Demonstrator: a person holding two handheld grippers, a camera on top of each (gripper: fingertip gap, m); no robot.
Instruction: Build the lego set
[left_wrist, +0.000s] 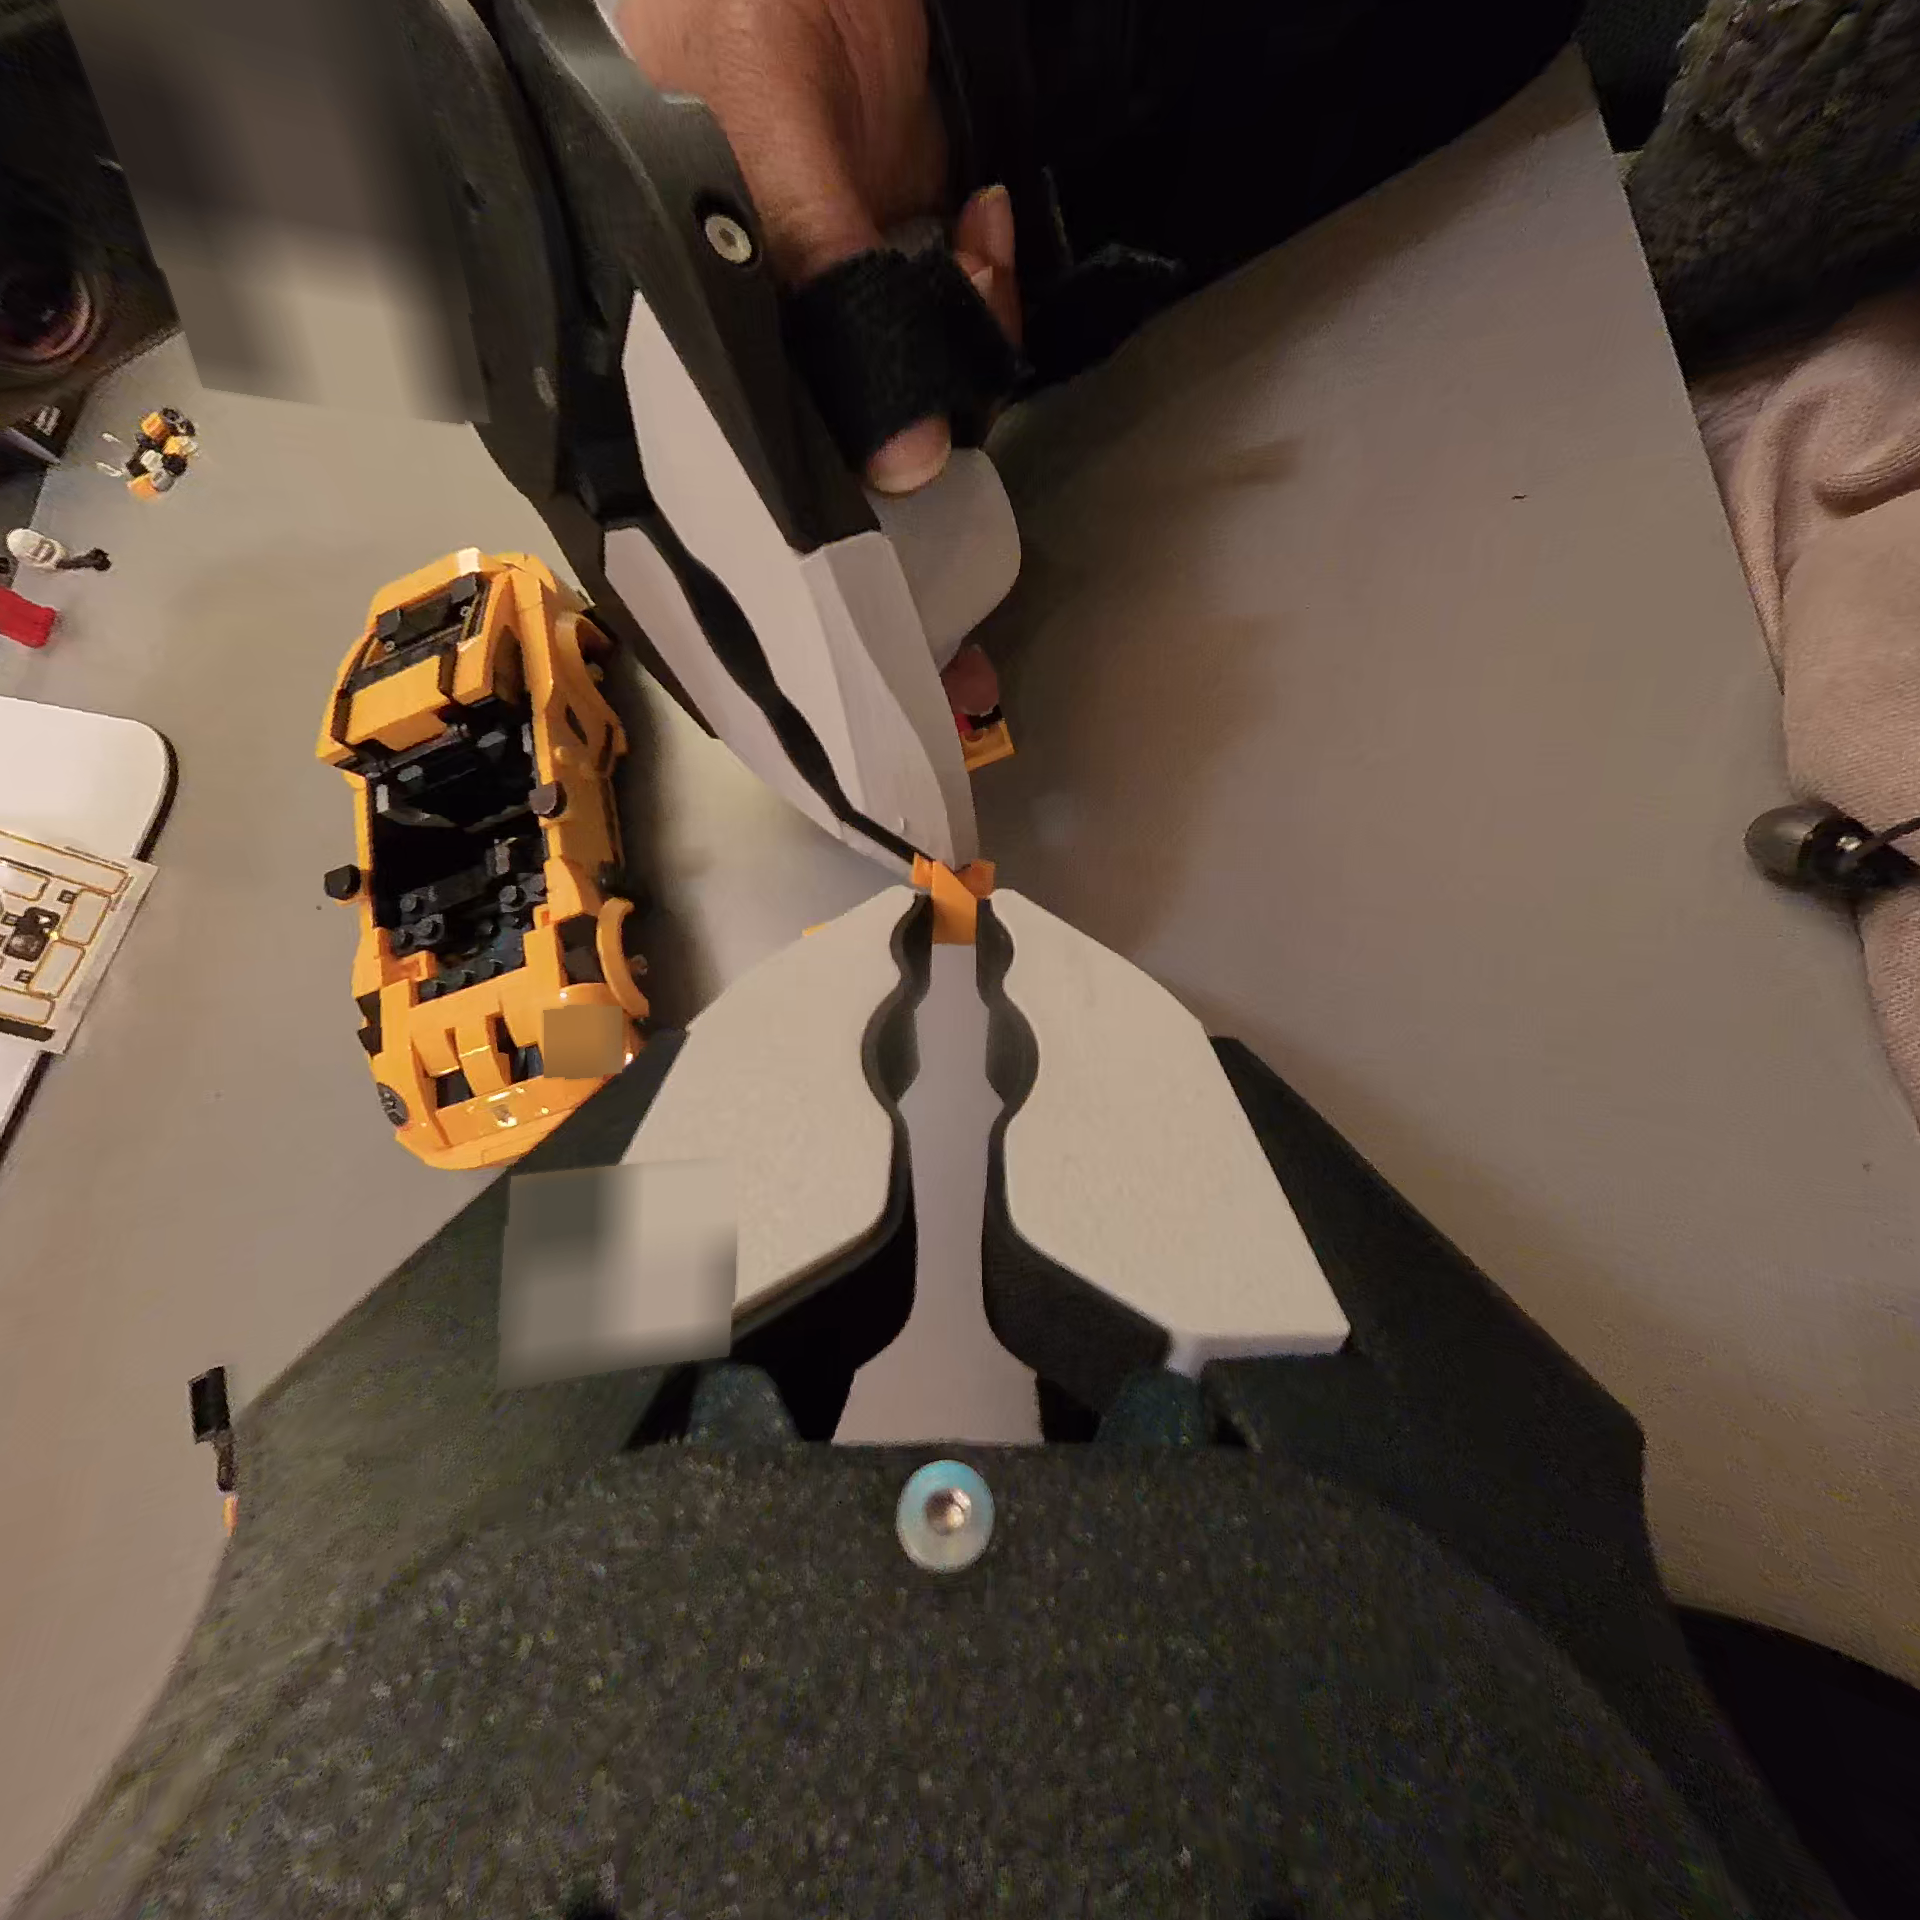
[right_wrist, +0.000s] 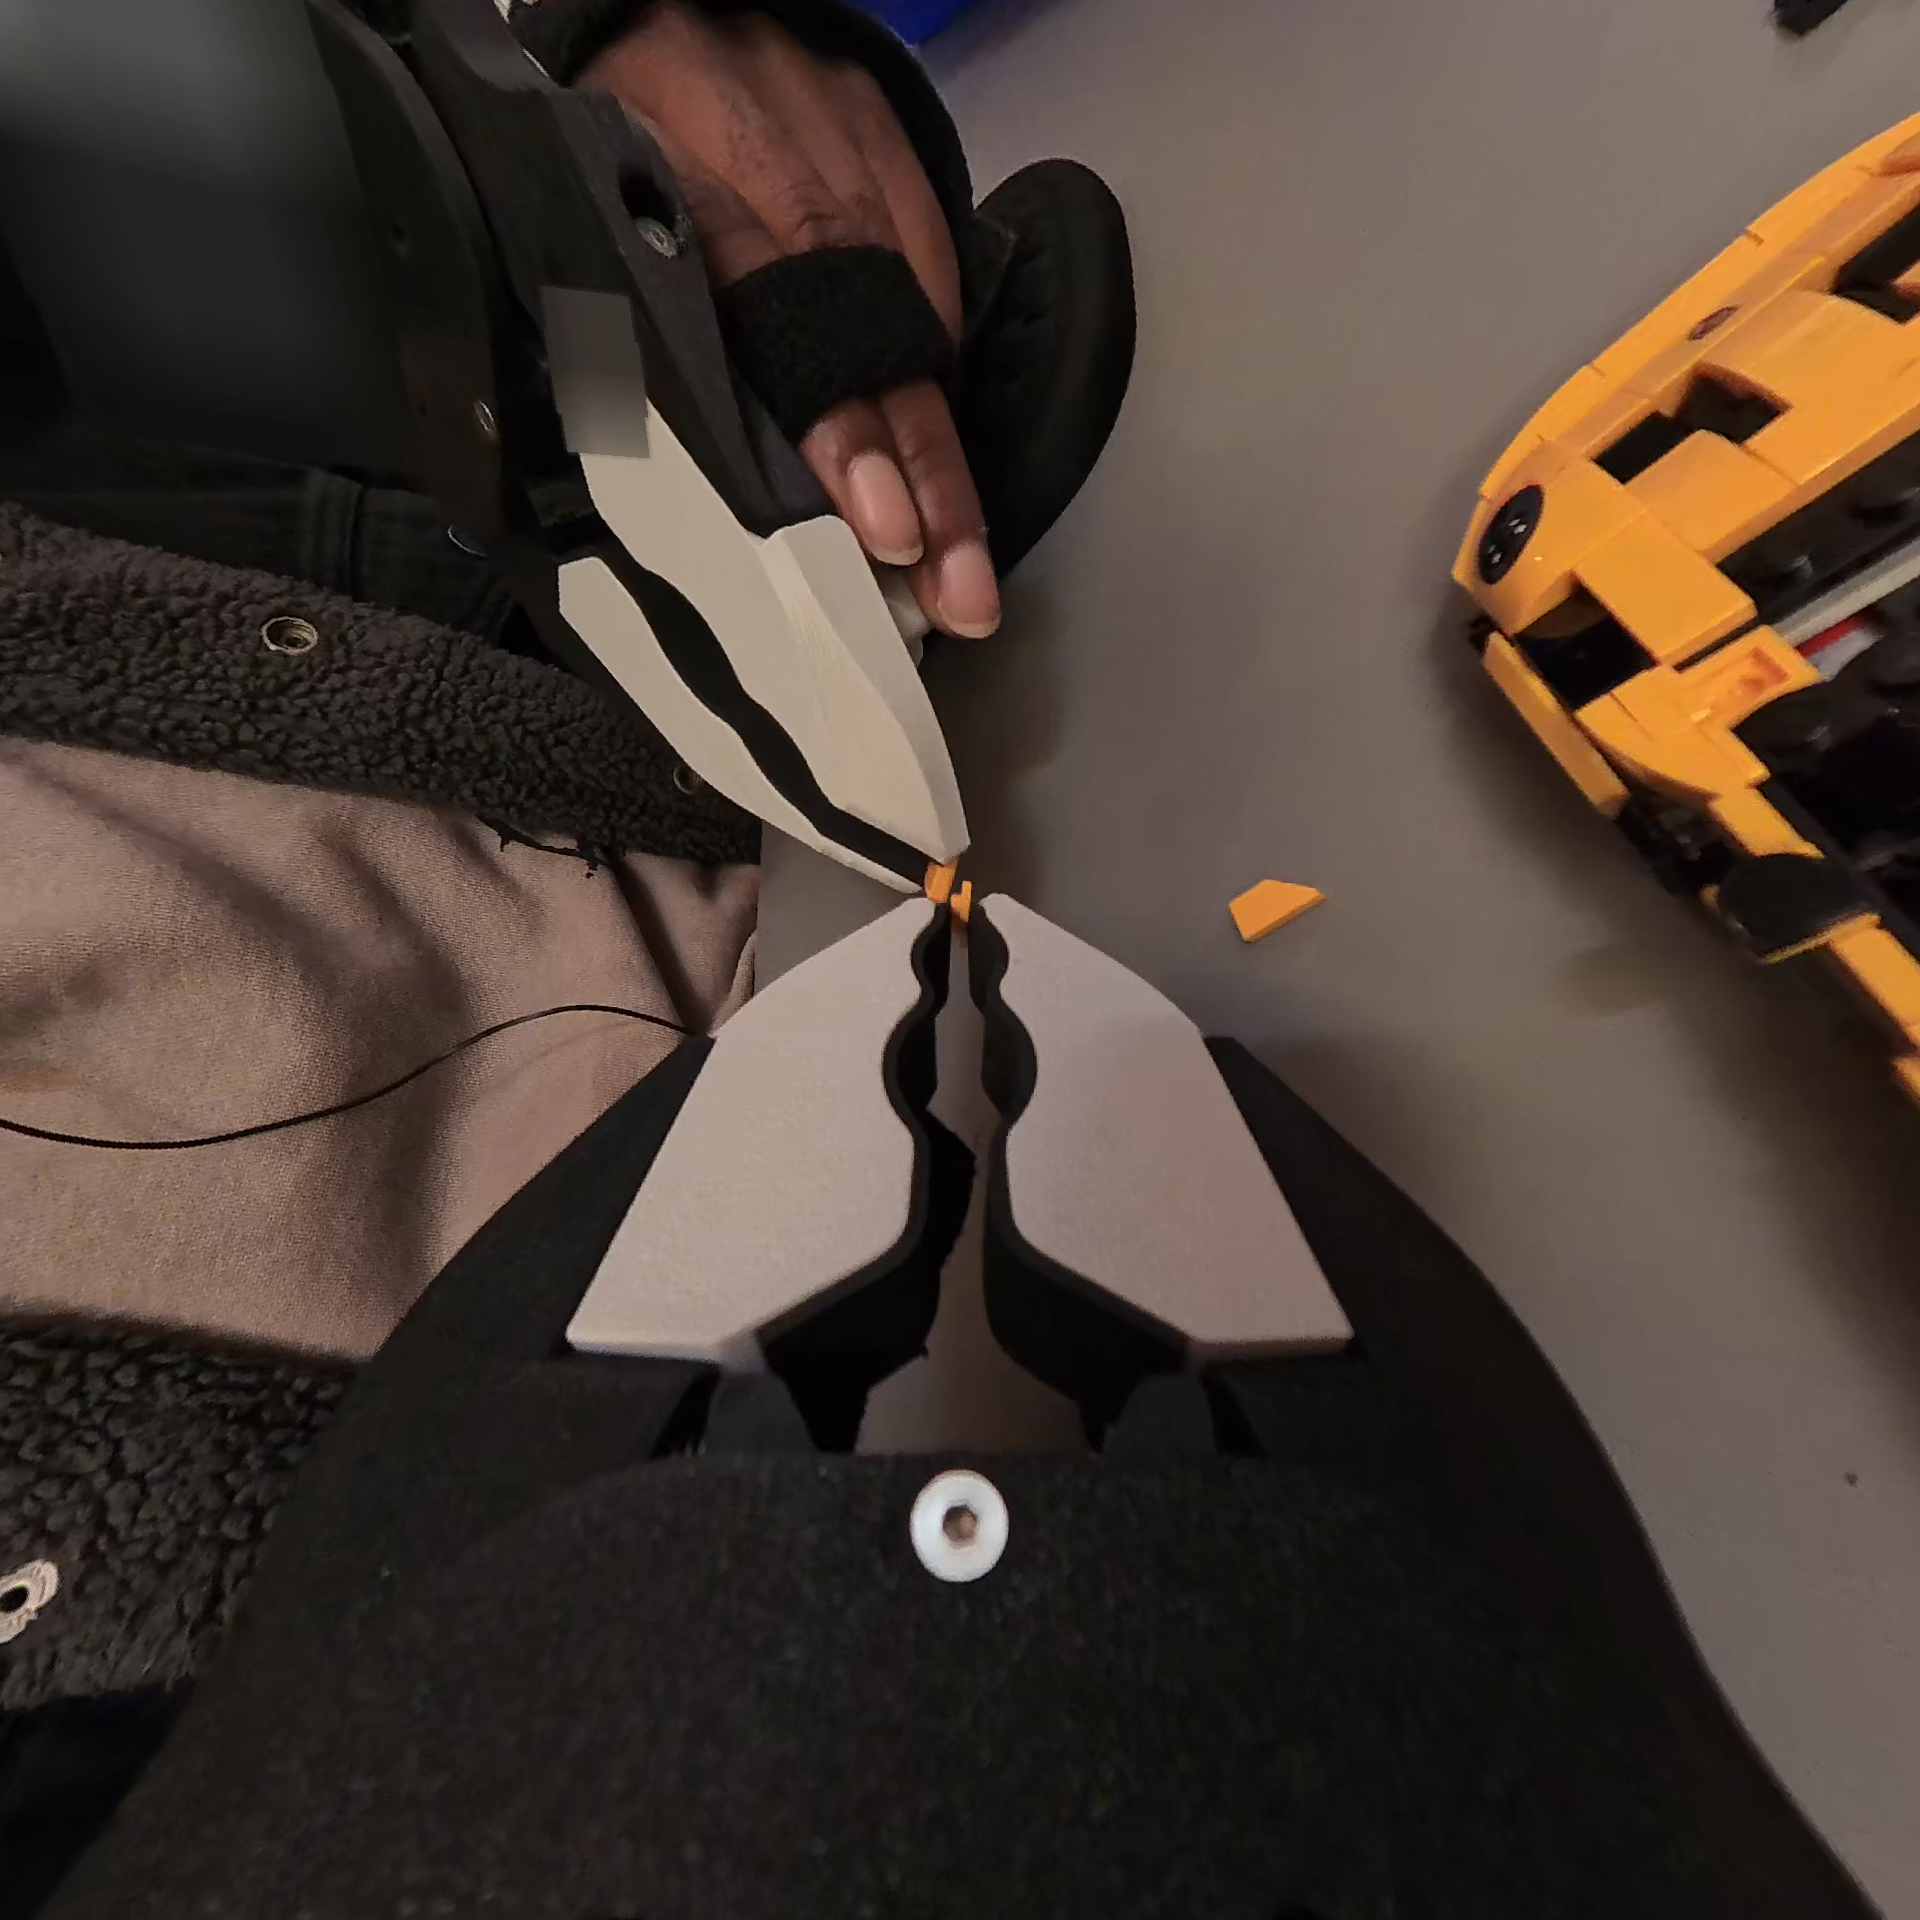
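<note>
A small orange piece (left_wrist: 954, 902) was pinched at the very tips of the left claw (left_wrist: 951, 914), closed on it above the grey bench (left_wrist: 1351, 623). The right claw (right_wrist: 961, 914) was met tip to tip with it, closed on a second tiny orange piece (right_wrist: 962, 902); whether the two pieces were already joined could not be told. The half-built orange car (left_wrist: 488, 862) was lying on the bench to one side, well apart from the claws, and a loose orange wedge (right_wrist: 1274, 908) was seen on the bench near the tips. So little of each piece was held that a slip was judged likely: a push slightly off line could twist one piece out and drop it onto the bench or the person's lap. Too hard a squeeze could also flick a piece away.
</note>
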